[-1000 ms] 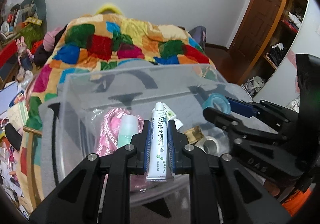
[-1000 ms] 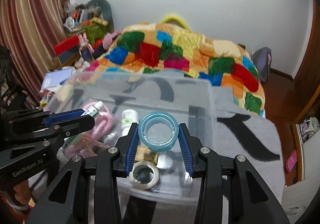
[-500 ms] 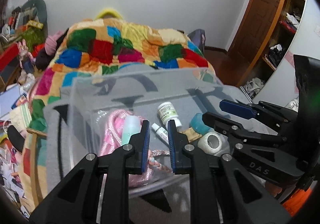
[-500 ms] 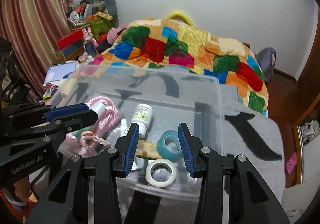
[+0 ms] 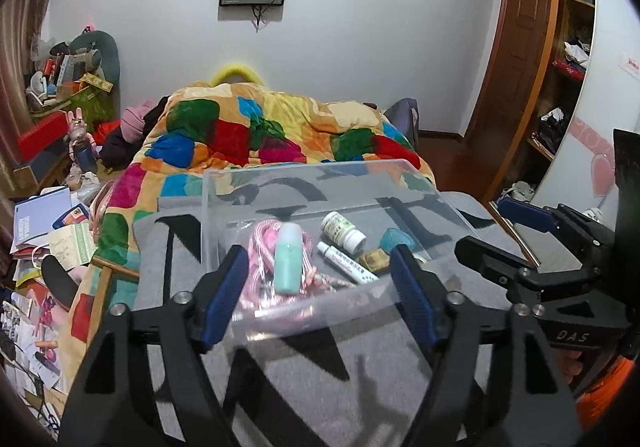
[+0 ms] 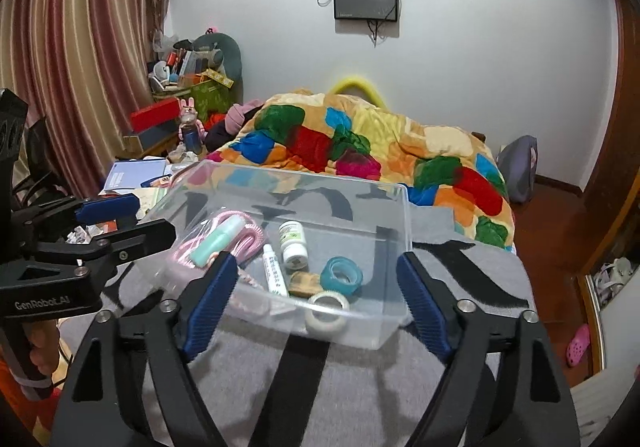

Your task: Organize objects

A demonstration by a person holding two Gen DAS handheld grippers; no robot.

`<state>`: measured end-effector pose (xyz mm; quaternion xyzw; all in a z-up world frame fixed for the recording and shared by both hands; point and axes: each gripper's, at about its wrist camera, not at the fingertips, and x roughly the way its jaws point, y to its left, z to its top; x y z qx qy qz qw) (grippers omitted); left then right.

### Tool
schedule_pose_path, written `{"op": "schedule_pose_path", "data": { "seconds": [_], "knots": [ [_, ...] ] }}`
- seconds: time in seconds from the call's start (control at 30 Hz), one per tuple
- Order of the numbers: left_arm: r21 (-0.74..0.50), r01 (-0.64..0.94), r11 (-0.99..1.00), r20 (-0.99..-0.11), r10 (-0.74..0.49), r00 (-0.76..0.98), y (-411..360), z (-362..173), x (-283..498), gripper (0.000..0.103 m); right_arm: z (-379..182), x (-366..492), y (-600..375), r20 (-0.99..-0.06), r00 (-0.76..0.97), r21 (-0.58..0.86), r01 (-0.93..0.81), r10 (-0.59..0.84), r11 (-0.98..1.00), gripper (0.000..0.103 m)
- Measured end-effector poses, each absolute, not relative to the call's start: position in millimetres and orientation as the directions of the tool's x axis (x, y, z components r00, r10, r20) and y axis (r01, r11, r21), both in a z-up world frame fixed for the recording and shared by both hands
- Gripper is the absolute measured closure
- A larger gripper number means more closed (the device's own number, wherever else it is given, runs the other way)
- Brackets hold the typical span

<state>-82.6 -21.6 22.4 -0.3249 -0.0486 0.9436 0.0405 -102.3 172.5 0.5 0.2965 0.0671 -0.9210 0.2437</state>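
Now both the left gripper (image 5: 316, 287) and right gripper (image 6: 312, 291) hover released and empty at six o'clock of the clear bin (image 6: 404, 215). Its contents, the teal tape roll (image 6: 341, 275) at four o'clock among them, lie gathered inside, suggesting sorting is nearly finished.

The clear plastic bin (image 6: 394, 215) sits on the grey blanket. Inside lie a pink cord (image 6: 244, 237), mint bottle (image 6: 216, 239), white tube (image 6: 275, 271), white pill bottle (image 6: 294, 245), teal tape roll (image 6: 341, 276), white tape roll (image 6: 327, 312) and a tan block (image 6: 305, 284).

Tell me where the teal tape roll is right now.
In the right wrist view, the teal tape roll lies inside the clear plastic bin, toward its right side, between the wooden block and the white tape roll.
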Motion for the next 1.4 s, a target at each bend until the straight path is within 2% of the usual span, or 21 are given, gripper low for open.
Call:
{"op": "schedule_pose_path", "data": {
  "seconds": [0.1, 0.4, 1.4],
  "knots": [
    [-0.102, -0.038, -0.994, -0.607, 0.092, -0.789, -20, 18, -72, 0.022, -4, -90, 175, -0.57, -0.713, 0.017, 0.487, -0.409, -0.873, 0.019],
    [-0.092, -0.028, -0.995, -0.622, 0.08, -0.779, -14, 2, -53, 0.017, -25, -79, 184, -0.587, -0.701, 0.042, 0.473, -0.405, -0.88, 0.018],
    [-0.114, -0.011, -0.993, -0.655, 0.083, -0.751, -9, -22, -51, 0.017, -39, -70, 187, -0.603, -0.682, 0.041, 0.492, -0.414, -0.87, 0.018]
  ]
}}
